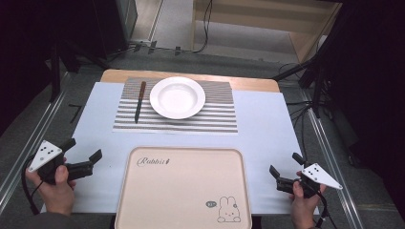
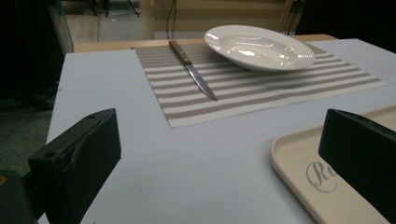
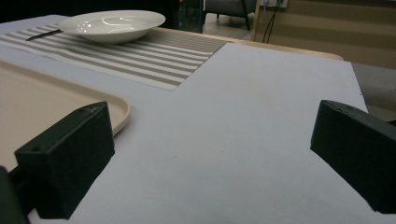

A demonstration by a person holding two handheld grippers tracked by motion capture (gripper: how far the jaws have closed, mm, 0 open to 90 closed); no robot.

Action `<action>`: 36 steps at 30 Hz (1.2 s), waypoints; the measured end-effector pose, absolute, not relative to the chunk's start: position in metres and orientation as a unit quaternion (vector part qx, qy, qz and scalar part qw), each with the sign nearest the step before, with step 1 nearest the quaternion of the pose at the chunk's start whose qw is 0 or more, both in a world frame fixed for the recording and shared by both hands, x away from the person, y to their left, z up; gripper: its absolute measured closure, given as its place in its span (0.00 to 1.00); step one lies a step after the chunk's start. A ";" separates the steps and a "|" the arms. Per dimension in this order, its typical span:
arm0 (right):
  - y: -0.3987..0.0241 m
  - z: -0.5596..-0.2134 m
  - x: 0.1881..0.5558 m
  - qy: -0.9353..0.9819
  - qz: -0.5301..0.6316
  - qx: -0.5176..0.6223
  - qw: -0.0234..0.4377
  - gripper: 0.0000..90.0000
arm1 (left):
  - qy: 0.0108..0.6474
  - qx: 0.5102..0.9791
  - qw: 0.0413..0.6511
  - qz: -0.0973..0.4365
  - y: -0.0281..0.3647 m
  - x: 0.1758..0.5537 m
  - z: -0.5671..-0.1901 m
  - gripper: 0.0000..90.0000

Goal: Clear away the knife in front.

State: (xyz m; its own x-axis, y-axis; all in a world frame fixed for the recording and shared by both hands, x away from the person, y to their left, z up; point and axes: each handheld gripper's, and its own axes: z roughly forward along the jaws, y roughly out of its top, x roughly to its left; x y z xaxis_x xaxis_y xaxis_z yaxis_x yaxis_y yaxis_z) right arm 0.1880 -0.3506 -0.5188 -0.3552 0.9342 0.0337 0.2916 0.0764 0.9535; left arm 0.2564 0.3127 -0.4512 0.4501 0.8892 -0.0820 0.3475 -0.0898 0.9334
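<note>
A white deep plate (image 1: 177,97) sits on a striped placemat (image 1: 215,119) at the far middle of the table. To its left on the mat lies a knife (image 1: 139,101) with a brown handle, blade toward me. A beige tray (image 1: 184,191) with a rabbit print rests at the near edge, nothing on it. My left gripper (image 1: 85,151) hovers left of the tray, jaws wide open with nothing between them. My right gripper (image 1: 285,167) stands open right of the tray, also holding nothing. In the left gripper view the knife (image 2: 192,70) and plate (image 2: 259,46) lie ahead.
A pale blue cover (image 1: 267,129) spreads over the wooden table. Metal rails (image 1: 28,148) run along both sides. Cables and dark stands sit on the floor beyond the far edge.
</note>
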 end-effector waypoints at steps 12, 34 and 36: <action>-0.351 -0.519 0.187 0.659 0.498 0.462 0.323 0.00 | 0.436 0.705 0.497 0.256 0.287 0.301 -0.422 0.00; -0.350 -0.519 0.187 0.663 0.496 0.458 0.323 0.00 | 0.438 0.725 0.481 0.226 0.254 0.379 -0.404 0.00; -0.350 -0.519 0.187 0.662 0.496 0.459 0.323 0.00 | 0.439 0.727 0.479 0.223 0.252 0.386 -0.403 0.00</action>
